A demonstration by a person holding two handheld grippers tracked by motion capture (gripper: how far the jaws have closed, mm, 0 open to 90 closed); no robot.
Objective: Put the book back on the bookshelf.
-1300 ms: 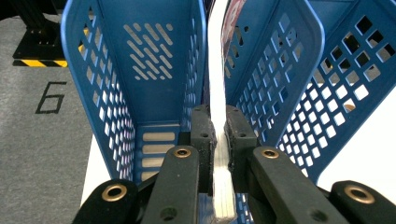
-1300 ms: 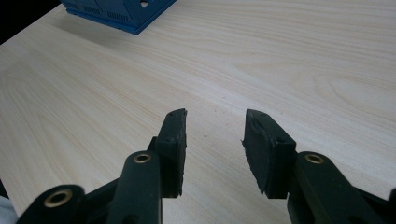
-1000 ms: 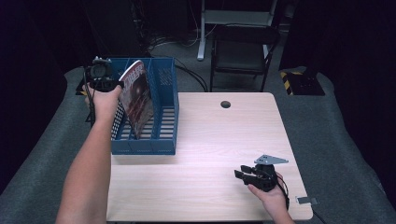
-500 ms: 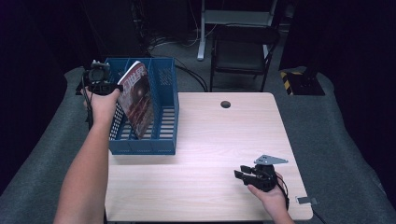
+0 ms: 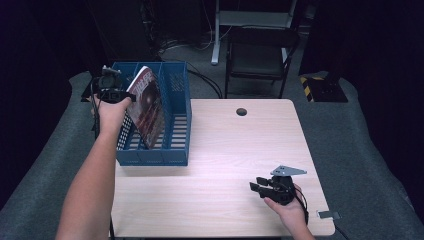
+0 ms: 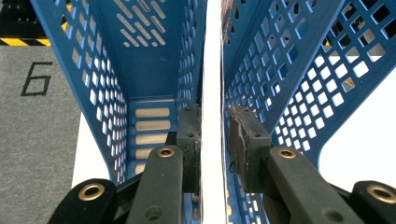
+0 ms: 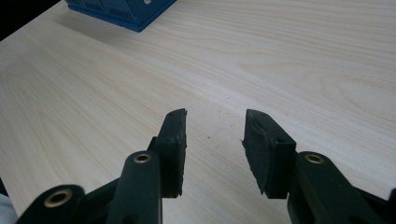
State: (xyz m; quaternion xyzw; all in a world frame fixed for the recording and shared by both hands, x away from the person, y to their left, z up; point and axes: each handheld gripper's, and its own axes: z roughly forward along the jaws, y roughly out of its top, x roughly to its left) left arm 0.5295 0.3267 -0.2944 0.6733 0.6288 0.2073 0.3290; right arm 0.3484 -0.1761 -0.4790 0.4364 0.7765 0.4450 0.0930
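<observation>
The left gripper [image 6: 215, 135] has just been opening; its jaws stand apart around the magazine [image 5: 148, 106], which leans inside the blue file rack [image 5: 172, 150]. The right gripper [image 5: 256, 186] rests open on the table [image 5: 225, 150].

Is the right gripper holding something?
No, the right gripper is open over the bare table, nothing between its jaws.
</observation>
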